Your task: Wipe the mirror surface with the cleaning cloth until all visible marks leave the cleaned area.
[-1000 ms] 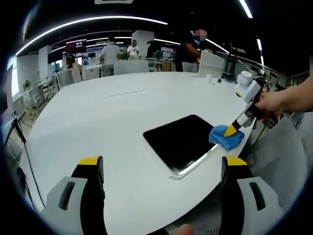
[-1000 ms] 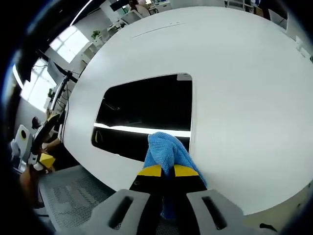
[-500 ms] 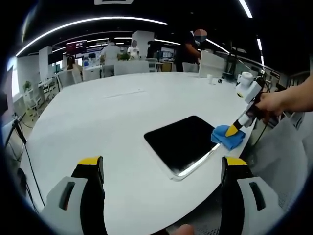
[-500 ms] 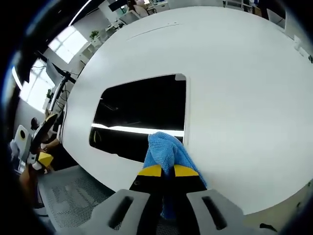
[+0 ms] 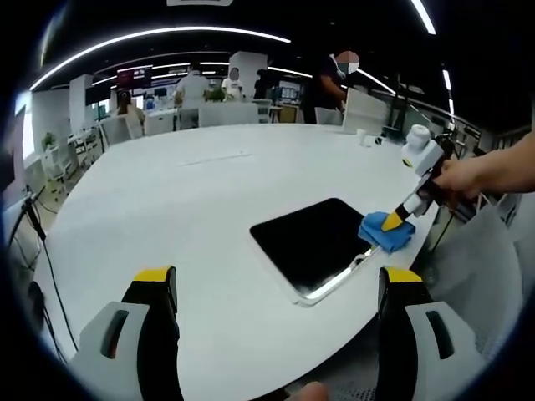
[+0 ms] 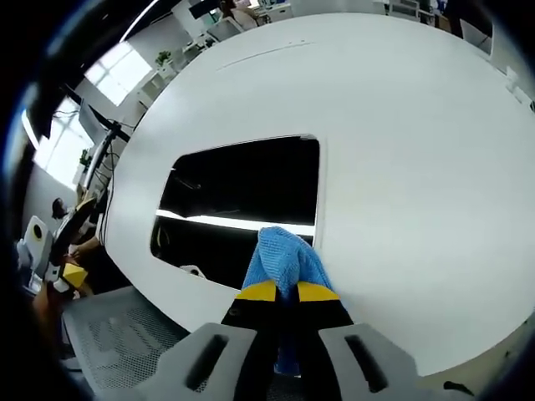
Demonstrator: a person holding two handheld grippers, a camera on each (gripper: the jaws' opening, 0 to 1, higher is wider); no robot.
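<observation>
Your right gripper (image 6: 279,294) is clamped on the cloth (image 6: 282,261) at the mirror's (image 6: 242,199) near corner — glass stretches ahead-left; left gripper (image 5: 276,288) is wide open, empty.

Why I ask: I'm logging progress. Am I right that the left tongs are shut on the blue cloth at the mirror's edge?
Not quite: the right tongs are shut on the blue cloth at the mirror's edge, as the right gripper view shows. The left tongs are open and apart from it.
</observation>
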